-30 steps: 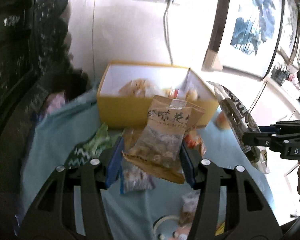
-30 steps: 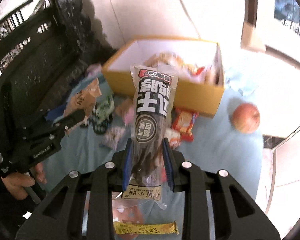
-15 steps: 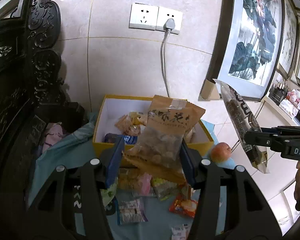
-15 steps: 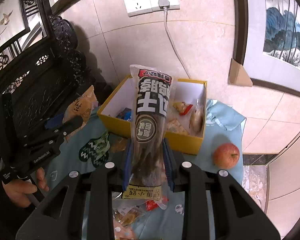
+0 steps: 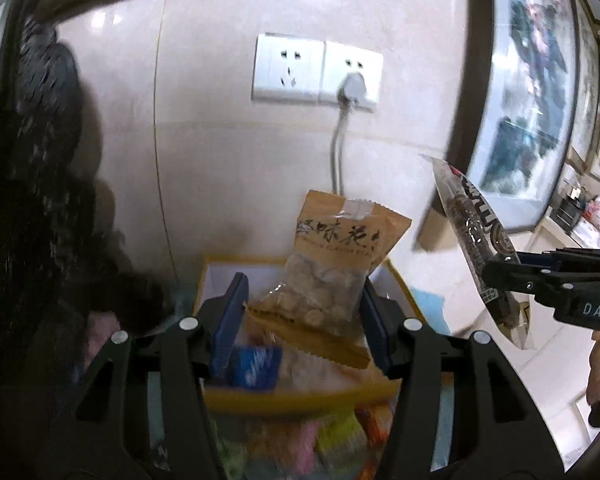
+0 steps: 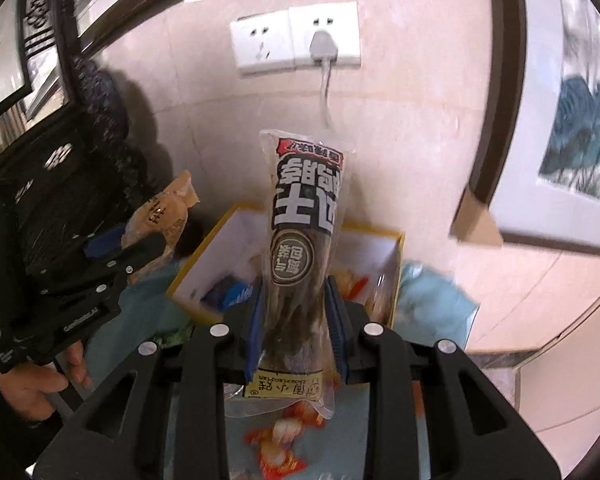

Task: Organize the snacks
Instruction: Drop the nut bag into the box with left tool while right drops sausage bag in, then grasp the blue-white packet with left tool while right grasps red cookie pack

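My left gripper [image 5: 302,318] is shut on a brown peanut snack bag [image 5: 332,264], held upright above the near part of the yellow box [image 5: 300,394]. My right gripper [image 6: 294,320] is shut on a long black-labelled snack pouch [image 6: 302,248], held upright above the yellow box [image 6: 198,266]. The right gripper and its pouch [image 5: 480,256] show at the right of the left wrist view. The left gripper and its bag [image 6: 162,218] show at the left of the right wrist view. Several snacks lie inside the box.
Loose snack packets [image 5: 332,440] lie on the light blue cloth [image 6: 432,304] in front of the box, one red-orange [image 6: 280,444]. A wall with sockets [image 5: 316,70] and a cable stands behind. A dark carved chair [image 6: 60,184] is left, framed pictures [image 5: 528,92] right.
Both grippers have risen and moved forward toward the box with their packets. The views now look higher, at the wall, with the box right beneath the fingers.
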A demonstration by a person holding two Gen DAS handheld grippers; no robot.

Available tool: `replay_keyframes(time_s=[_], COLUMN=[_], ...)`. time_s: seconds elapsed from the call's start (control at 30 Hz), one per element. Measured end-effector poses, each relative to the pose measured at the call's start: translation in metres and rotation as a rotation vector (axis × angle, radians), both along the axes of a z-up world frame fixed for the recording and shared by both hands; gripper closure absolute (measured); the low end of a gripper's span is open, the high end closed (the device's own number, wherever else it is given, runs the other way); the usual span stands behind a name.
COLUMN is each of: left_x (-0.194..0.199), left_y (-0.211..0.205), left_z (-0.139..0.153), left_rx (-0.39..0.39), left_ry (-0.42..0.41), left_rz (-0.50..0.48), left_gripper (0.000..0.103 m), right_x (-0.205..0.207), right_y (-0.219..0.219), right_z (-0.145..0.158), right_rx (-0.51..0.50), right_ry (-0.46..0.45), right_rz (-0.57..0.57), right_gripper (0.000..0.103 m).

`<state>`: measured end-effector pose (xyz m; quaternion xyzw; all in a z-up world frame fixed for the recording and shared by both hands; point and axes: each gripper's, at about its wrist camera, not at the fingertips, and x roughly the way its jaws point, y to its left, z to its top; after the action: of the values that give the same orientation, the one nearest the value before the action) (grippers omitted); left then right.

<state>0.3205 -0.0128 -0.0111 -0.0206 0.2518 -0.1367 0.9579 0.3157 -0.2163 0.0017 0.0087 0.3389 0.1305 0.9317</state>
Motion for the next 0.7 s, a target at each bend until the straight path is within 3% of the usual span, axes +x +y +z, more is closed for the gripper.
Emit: replay_keyframes(time_s=[0.03, 0.07, 0.1, 0.17, 0.3, 0.53, 0.7], left_x=[0.017, 0.029, 0.044, 0.051, 0.024, -0.055, -0.096], left_y=[-0.003, -0.004, -0.005, 0.001, 0.013, 0.032, 0.027], left_z=[0.005, 0.005, 0.001, -0.009, -0.044, -0.145, -0.208], left_rx=[0.010, 0.021, 0.043, 0.043, 0.076, 0.114, 0.226], left_ry=[0.006, 0.020, 0.056, 0.098, 0.115, 0.248, 0.350], left_rz=[0.019, 0.035, 0.066, 0.089, 0.069, 0.078, 0.052], left_gripper=[0.038, 0.012, 0.002, 0.002, 0.002, 0.002, 0.002], right_x=[0.019, 0.031, 0.044, 0.048, 0.022, -0.050, -0.089], right_y=[-0.001, -0.001, 0.000, 0.000, 0.002, 0.001, 0.011], right_z=[0.003, 0.002, -0.001, -0.012, -0.056, -0.157, -0.217], right_rx=[0.027, 0.024, -0.008, -0.064, -0.106, -0.073, -0.086], right_ry=[0.013, 0.038, 0.066, 0.072, 0.124, 0.303, 0.437], right_rz=[-0.008, -0.018, -0.047, -0.083, -0.022, 0.046, 0.079], right_gripper=[0.066, 0.058, 0.045, 0.045, 0.045, 0.045, 0.045])
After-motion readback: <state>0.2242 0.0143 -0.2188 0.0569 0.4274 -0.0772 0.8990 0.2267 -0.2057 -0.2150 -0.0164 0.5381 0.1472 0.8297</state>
